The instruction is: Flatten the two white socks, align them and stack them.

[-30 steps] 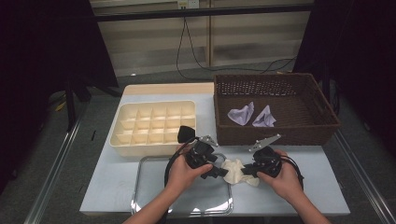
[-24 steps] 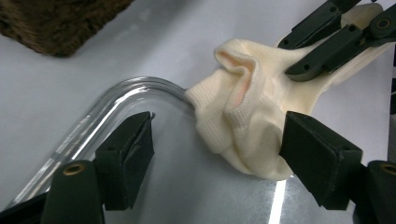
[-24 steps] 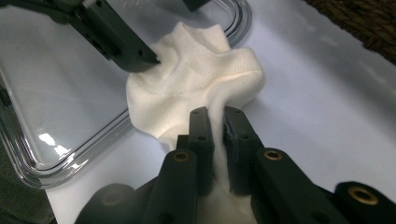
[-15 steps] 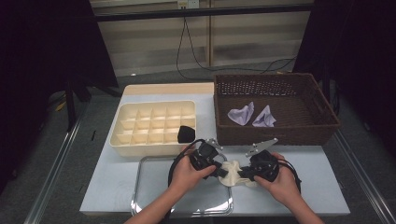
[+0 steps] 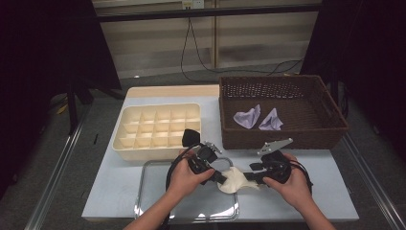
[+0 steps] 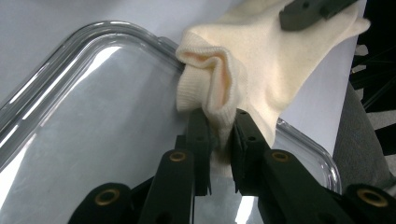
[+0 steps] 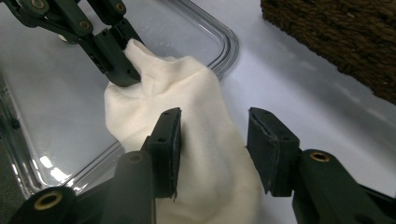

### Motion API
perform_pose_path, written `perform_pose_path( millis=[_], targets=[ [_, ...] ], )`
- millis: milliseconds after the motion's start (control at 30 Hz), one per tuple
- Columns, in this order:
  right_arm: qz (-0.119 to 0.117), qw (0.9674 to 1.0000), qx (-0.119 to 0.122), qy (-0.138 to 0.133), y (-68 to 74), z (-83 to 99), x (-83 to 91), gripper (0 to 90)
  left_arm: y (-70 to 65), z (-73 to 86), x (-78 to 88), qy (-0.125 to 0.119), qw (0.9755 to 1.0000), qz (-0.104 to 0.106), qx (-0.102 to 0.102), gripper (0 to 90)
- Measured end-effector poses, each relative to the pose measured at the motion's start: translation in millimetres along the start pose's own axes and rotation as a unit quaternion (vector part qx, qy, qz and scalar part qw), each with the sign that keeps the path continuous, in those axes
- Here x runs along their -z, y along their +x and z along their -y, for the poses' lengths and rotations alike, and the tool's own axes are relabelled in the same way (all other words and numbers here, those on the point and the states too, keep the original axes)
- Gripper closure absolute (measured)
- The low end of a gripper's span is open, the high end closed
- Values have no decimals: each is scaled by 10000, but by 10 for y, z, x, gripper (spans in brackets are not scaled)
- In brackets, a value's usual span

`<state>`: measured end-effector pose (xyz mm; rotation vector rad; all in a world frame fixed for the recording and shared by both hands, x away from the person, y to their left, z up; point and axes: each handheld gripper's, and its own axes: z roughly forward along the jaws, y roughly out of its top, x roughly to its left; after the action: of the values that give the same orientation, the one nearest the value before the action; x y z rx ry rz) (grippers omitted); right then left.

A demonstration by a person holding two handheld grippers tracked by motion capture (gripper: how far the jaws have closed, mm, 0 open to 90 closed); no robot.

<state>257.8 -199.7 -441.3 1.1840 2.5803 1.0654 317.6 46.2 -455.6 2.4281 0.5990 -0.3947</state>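
Note:
A cream sock (image 5: 235,181) lies across the right rim of a metal tray (image 5: 153,201), between my two grippers. My left gripper (image 5: 221,178) has just been closing and is shut on the sock's ribbed cuff (image 6: 210,88), which is pinched between its pads (image 6: 200,135). My right gripper (image 5: 249,179) has just been opening. Its jaws stand apart over the sock's other end (image 7: 205,116), with the fabric lying between and under them. The left gripper (image 7: 119,60) also appears in the right gripper view, clamped on the far end of the sock.
A cream compartment box (image 5: 158,127) stands behind the tray with a small black thing (image 5: 190,137) at its near right corner. A brown wicker basket (image 5: 282,139) at the back right holds two purple cloths (image 5: 248,117).
The two hands have drawn a little closer together. The left jaws have closed on the sock's cuff and the right jaws have spread apart off the sock.

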Motion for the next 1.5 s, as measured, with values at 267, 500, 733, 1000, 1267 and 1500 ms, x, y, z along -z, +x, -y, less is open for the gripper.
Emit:
perform_pose_path(
  millis=[267, 500, 733, 1000, 1267, 1500],
  targets=[
    [3, 9999, -104, -17, -64, 46, -2, 551, 41, 53, 54, 25, 9999, -70, 98, 788],
    [-217, 9992, -204, 277, -80, 149, -182, 708, 59, 80, 50, -16, 9999, -58, 128, 765],
    [-103, 9994, -110, 307, -89, 115, -137, 897, 76, 83, 91, -146, 9995, -3, 274, 760],
    [256, 9996, -66, -120, -152, -38, -75, 897, 166, 75, 138, -256, 9988, -88, 414, 756],
    [169, 9995, -252, 74, -99, 99, -133, 598, 142, 123, 142, -243, 9987, -144, 414, 713],
    [-90, 9987, -478, 118, -92, 240, -176, 822, 133, 187, 160, -315, 9983, -161, 472, 661]
  ],
)
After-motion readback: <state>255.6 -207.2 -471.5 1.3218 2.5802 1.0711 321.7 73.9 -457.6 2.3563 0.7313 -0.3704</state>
